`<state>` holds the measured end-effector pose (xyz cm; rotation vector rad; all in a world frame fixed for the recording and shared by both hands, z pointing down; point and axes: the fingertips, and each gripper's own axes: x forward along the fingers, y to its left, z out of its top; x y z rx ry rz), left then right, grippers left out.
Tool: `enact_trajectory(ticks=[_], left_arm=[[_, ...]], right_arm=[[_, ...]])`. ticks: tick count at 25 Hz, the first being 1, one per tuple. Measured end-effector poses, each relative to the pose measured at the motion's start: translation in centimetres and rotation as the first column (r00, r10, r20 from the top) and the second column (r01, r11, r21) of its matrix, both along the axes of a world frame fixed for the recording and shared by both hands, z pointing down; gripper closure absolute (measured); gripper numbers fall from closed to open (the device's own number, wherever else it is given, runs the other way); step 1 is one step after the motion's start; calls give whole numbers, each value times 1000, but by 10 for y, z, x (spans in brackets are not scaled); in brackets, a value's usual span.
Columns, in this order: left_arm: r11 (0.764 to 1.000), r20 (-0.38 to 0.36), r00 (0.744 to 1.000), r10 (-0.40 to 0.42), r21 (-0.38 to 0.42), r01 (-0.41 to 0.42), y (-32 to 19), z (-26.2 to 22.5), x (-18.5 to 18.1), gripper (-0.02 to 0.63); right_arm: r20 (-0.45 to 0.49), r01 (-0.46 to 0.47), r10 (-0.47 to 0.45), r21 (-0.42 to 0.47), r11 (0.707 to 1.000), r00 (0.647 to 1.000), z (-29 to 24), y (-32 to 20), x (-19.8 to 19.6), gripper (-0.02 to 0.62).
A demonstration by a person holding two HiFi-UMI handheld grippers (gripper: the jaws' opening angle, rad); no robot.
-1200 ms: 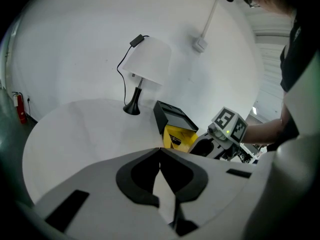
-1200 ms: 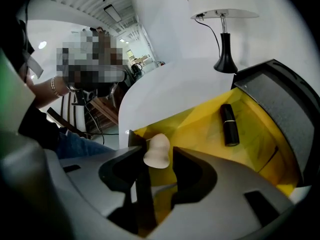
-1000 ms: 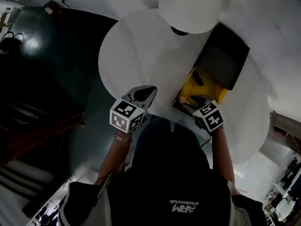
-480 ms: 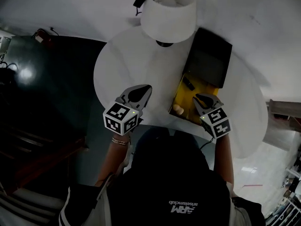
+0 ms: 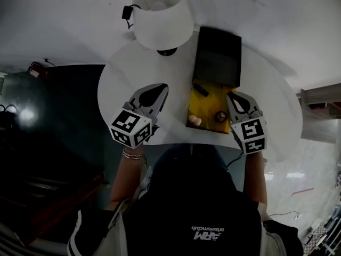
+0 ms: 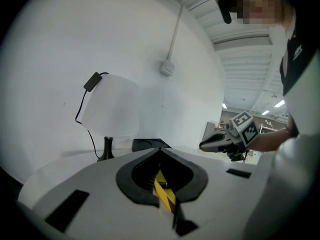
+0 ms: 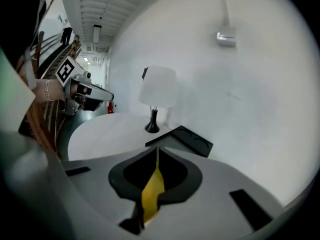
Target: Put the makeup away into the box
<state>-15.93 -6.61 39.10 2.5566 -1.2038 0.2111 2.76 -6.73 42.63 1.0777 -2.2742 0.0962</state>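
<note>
1 box (image 5: 209,105) at center holds 3 items (image 5: 195,120); 1 lamp (image 5: 161,17) sits above it. Of the 2 grippers, the left gripper (image 5: 160,88) is closed and empty, and the right gripper (image 5: 232,95) has just been closing on nothing.

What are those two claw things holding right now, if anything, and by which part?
Nothing is held. The left gripper is shut and empty. The right gripper has just been closing its jaws, with nothing between them.
</note>
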Motion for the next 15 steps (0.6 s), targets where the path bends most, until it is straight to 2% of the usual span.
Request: enact_trajectory(ticks=[6,12,15], left_arm=[[997,25,998,-51,55,50,-11,-14,13,588],[991,50,998,-47,128,41,-19,-47,36,588],[986,11,998,-62,157,60,-26,-68,39,588]], right_arm=[[85,-106,96,132,986,992,-47,-14,40,566],[179,-186,141,264,947,974,-108,-26,83,573],[212,-206,145,304,930,966,-130,-31,103,575]])
